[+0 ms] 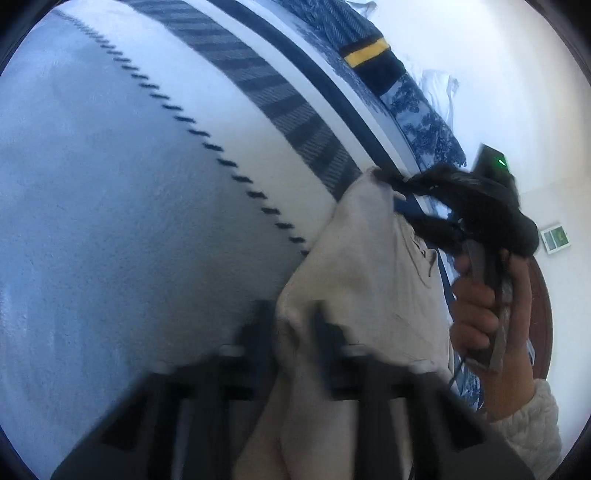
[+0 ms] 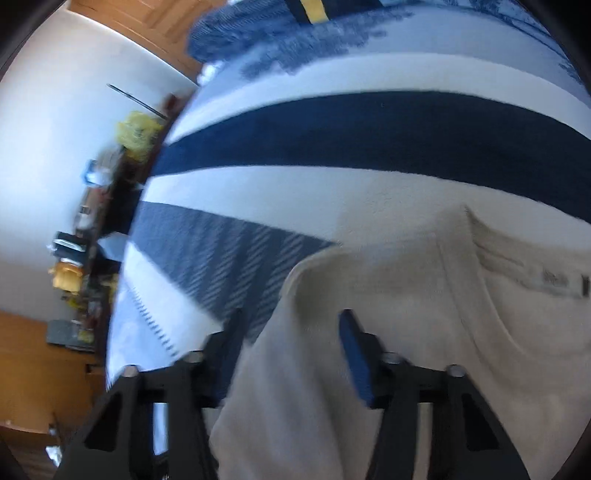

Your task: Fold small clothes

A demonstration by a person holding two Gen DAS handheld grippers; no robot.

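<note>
A cream garment (image 1: 369, 266) lies across a white bed cover with navy stripes (image 1: 147, 221). My left gripper (image 1: 293, 328) is shut on a bunched fold of it at the near end. At the far corner of the garment is my right gripper (image 1: 400, 203), held by a hand (image 1: 476, 306). In the right wrist view the right gripper (image 2: 291, 328) straddles the garment (image 2: 406, 295) at its left edge. Its jaws stand apart, the blue pad face is bare, and the cloth sits between the fingers without being pressed.
A folded navy item with a yellow band (image 1: 365, 55) (image 2: 312, 9) rests further up the bed. A cluttered dark shelf (image 2: 92, 221) stands against the white wall beside the bed. Brown wooden furniture (image 1: 543, 295) shows behind the hand.
</note>
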